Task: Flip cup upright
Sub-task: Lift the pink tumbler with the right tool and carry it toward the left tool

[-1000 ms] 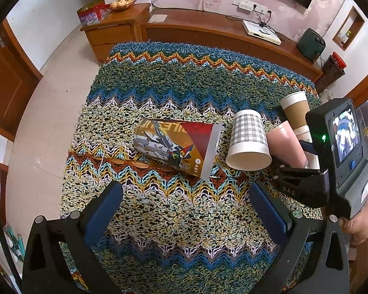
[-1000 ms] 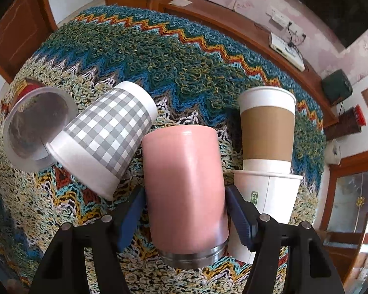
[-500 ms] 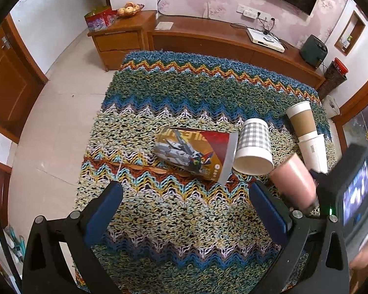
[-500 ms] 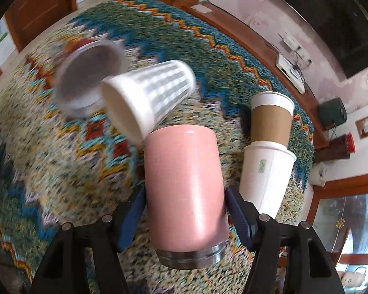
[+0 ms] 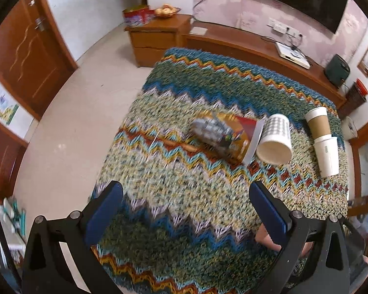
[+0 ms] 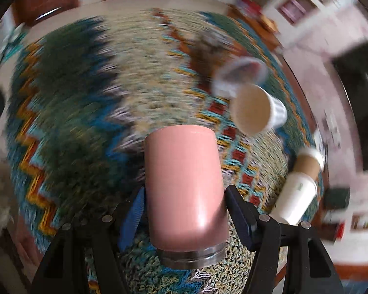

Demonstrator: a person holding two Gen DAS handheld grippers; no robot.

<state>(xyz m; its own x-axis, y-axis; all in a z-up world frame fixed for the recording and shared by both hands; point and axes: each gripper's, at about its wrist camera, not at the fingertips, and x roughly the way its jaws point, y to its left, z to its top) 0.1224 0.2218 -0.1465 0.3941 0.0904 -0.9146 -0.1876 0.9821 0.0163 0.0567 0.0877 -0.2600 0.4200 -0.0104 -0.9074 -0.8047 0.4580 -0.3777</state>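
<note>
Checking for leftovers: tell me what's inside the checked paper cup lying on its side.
The checked paper cup shows a bare tan interior through its open mouth; nothing visible inside. Motion blur hides small residue, and the deepest part near its base is unclear.

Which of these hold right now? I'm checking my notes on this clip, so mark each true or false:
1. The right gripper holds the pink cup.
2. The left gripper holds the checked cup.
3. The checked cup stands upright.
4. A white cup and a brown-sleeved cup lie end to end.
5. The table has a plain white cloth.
1. True: the right gripper is shut on the pink cup.
2. False: the left gripper is open and holds nothing.
3. False: the checked cup lies on its side beside the printed carton.
4. True: the white cup and the brown-sleeved cup.
5. False: the zigzag knitted cloth is many-coloured.
</note>
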